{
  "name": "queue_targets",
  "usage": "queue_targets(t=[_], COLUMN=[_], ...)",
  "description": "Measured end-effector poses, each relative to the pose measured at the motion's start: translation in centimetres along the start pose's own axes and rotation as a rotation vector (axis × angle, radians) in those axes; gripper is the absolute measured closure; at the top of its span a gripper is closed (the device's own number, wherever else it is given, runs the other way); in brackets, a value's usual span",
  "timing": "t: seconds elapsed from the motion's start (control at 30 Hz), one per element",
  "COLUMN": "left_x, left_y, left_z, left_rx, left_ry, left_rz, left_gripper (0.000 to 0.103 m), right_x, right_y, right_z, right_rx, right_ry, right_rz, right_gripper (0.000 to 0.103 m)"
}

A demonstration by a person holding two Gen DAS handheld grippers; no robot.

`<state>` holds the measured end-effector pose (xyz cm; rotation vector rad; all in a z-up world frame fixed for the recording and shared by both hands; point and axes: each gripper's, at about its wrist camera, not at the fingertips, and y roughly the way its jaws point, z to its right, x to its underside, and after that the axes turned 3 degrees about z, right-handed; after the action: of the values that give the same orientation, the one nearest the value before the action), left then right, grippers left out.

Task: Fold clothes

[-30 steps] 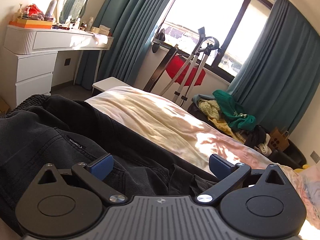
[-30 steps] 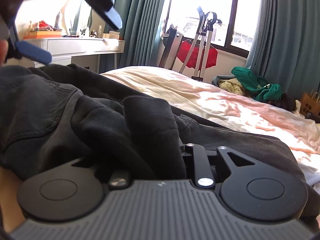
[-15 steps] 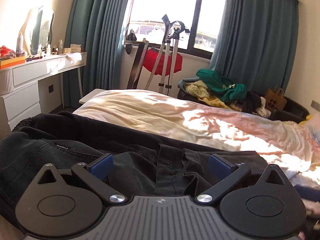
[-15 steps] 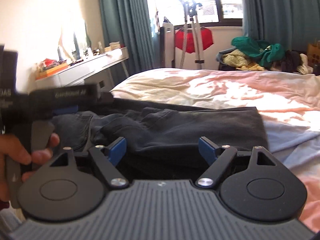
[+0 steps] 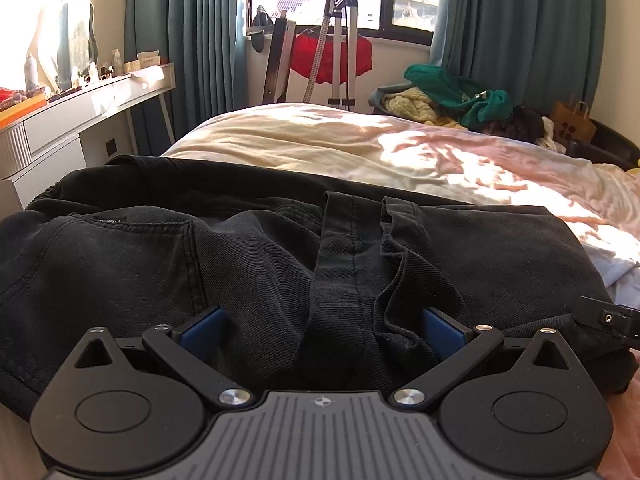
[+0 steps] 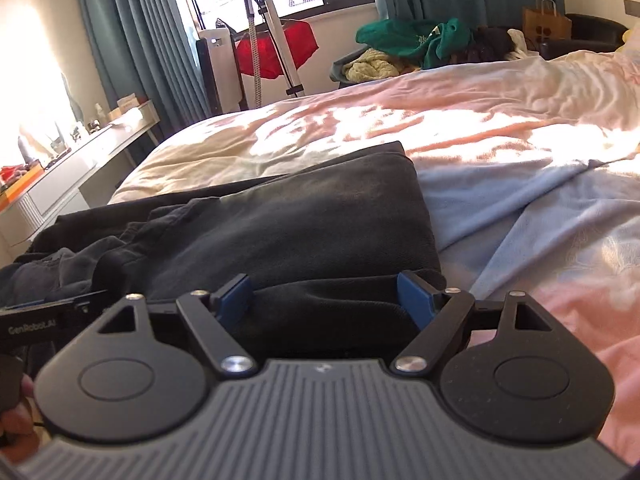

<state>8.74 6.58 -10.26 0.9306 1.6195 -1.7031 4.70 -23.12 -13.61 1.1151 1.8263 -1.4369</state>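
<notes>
Black trousers point(image 5: 280, 248) are laid doubled over at the near edge of the bed point(image 5: 360, 140), leg hems bunched on top, folded end square toward the right. Left gripper point(image 5: 320, 330) is spread wide over the rumpled hems; right gripper point(image 6: 326, 294) is spread at the folded end, nothing clamped. Hems should be flattened and edges aligned before any further fold is made.

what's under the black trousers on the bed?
The black trousers lie on the bed's pink and cream cover, with a pale blue sheet showing at their right edge. What lies directly beneath the folded layers is covered.
</notes>
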Motion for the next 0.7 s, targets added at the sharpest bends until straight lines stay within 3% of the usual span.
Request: queue_targets(t=[0.3,0.63,0.7], left_x=[-0.7,-1.8,-1.4], left_y=[-4.9,-9.4,-9.7], left_z=[-1.5,-10.9,-13.2], left_rx=[-0.028,-0.011,-0.004], left_ry=[-0.014,-0.246,-0.354], left_rz=[0.117,-0.060,-0.087], left_gripper=[0.001,0.000,0.000], right_x=[-0.7,-1.1,-1.2], right_y=[0.0,-0.1,-0.2], right_z=[-0.1,0.4,0.6], right_rx=[0.019,0.011,0.005], right_ry=[0.033,0.063,0.084], right_rz=[-0.003,-0.023,-0.026], right_gripper=[0.020,0.020,0.021])
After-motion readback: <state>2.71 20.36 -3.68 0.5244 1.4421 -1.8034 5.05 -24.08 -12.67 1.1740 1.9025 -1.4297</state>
